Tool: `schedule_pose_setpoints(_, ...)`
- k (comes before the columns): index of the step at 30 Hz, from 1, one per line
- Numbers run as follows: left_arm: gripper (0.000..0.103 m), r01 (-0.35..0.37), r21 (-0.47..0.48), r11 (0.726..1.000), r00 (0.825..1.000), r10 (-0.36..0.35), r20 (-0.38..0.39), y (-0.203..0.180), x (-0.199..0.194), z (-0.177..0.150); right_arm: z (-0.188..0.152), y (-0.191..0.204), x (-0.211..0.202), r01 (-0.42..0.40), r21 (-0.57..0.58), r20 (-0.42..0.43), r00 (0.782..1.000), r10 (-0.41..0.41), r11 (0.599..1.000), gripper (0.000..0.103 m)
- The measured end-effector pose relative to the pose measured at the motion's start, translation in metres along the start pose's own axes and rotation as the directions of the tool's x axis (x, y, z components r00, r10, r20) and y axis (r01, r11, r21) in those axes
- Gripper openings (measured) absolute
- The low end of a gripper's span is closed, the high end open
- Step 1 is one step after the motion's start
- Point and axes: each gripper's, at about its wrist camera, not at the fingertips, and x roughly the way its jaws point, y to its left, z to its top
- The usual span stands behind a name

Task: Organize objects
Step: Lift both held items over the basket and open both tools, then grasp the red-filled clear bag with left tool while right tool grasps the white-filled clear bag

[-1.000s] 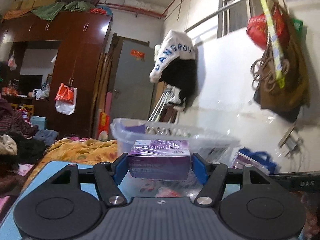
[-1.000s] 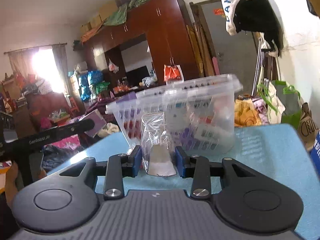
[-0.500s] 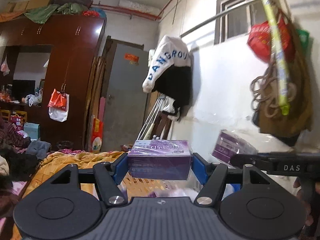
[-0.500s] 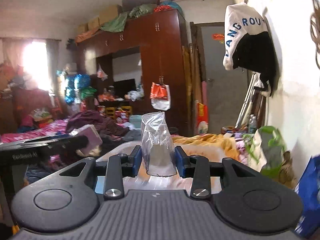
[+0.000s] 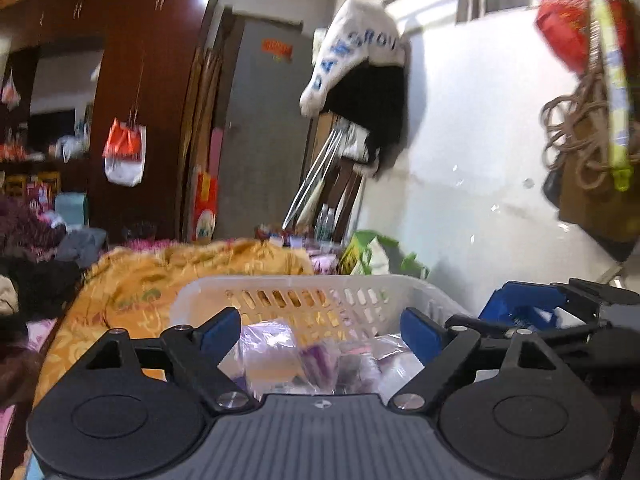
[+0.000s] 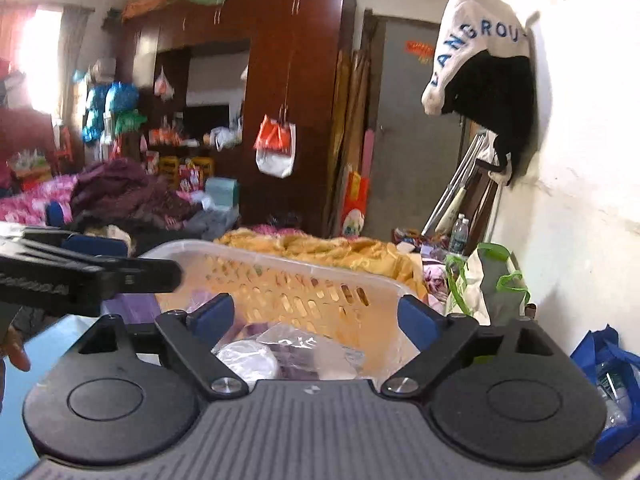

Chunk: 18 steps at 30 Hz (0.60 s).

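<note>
A: How do the fingers stand on the left gripper (image 5: 320,330)?

B: Spread wide, with nothing between the blue pads (image 5: 220,328); beyond and below them sits the white plastic basket (image 5: 304,300), its far wall pierced with rows of oval slots and its rim smooth and rounded.

A: And what lies in it?

B: Straight ahead between the fingers, crinkled clear bags (image 5: 280,356) with purple packets showing through the film; the shapes are soft and blurred, so I cannot tell one packet from another.

A: The right gripper (image 6: 316,320)?

B: Also spread wide and holding nothing; below its fingers, inside the same basket (image 6: 280,280), lies a glossy clear plastic bag (image 6: 296,344), wrinkled, with a pale round shape to the left of it and something purple beneath.

A: Do the two tools see each other?

B: Yes; in the right wrist view the left gripper's black body crosses in from the left of the fingers, over the basket's rim; in the left wrist view the right gripper's blue pad and black linkage sit just right of the fingers.

A: The surface under the basket?

B: A light blue bench (image 6: 48,344), showing left of the right gripper's fingers; past the basket, a rumpled golden-yellow blanket (image 5: 160,276) with a patterned sheen.
</note>
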Motion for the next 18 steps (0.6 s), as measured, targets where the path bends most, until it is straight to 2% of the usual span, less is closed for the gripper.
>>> schedule_pose_setpoints(1, 0.09, 0.009, 0.008, 1.0, 1.0, -0.009, 0.014, -0.001, -0.018, -0.009, -0.008, -0.003, -0.016, -0.036, 0.028, 0.028, 0.999, 0.035, 0.999, 0.103)
schedule_pose_setpoints(4, 0.097, 0.02, 0.051, 0.998, 0.999, -0.022, 0.035, -0.008, -0.055, -0.04, -0.027, -0.008, -0.045, -0.076, 0.068, 0.038, 0.997, 0.074, 0.995, 0.103)
schedule_pose_setpoints(6, 0.098, 0.0, 0.075, 0.997, 1.0, -0.001, 0.009, -0.01, -0.062, -0.064, -0.043, -0.011, -0.053, -0.1, 0.089, 0.036, 0.995, 0.097, 0.991, 0.103)
schedule_pose_setpoints(9, 0.097, -0.007, 0.053, 0.999, 0.998, 0.011, -0.067, -0.005, -0.041, -0.081, -0.059, -0.015, -0.043, -0.124, 0.133, 0.004, 0.992, 0.125, 0.983, 0.103)
schedule_pose_setpoints(13, 0.095, -0.011, 0.037, 0.999, 0.986, 0.017, -0.165, -0.001, -0.005, -0.094, -0.074, -0.021, -0.028, -0.098, 0.16, -0.052, 0.993, 0.107, 0.982, 0.103)
schedule_pose_setpoints(18, 0.094, -0.008, 0.048, 0.999, 0.981, 0.017, -0.191, -0.007, 0.004, -0.109, -0.084, -0.03, -0.023, -0.118, 0.226, -0.07, 0.988, 0.137, 0.967, 0.103)
